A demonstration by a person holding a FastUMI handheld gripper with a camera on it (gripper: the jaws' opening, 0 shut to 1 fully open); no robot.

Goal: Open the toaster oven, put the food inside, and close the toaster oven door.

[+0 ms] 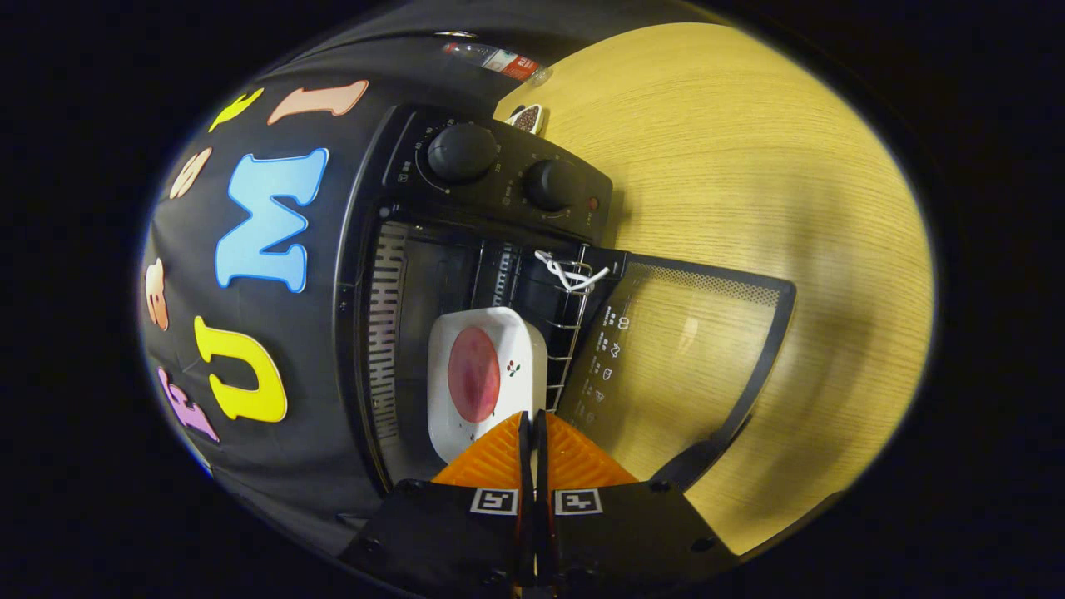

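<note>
The gripper [532,420] has its fingers pressed together on the near rim of the white dish [487,378], which sits on the wire rack [567,333] inside the open toaster oven [433,249]. The round reddish food [473,373] lies flat in the glossy, rounded-square dish. I'd say release gently and back straight out, since glazed ceramic slides on thin wire. The dark glass door [691,349] lies open over the pale wood-grain table [749,166].

black toaster oven [491,183], door [691,358] open; white plate [487,374] of food inside

Near edge of the white plate [487,374] behind the claw [532,426]'s closed fingers.
</note>
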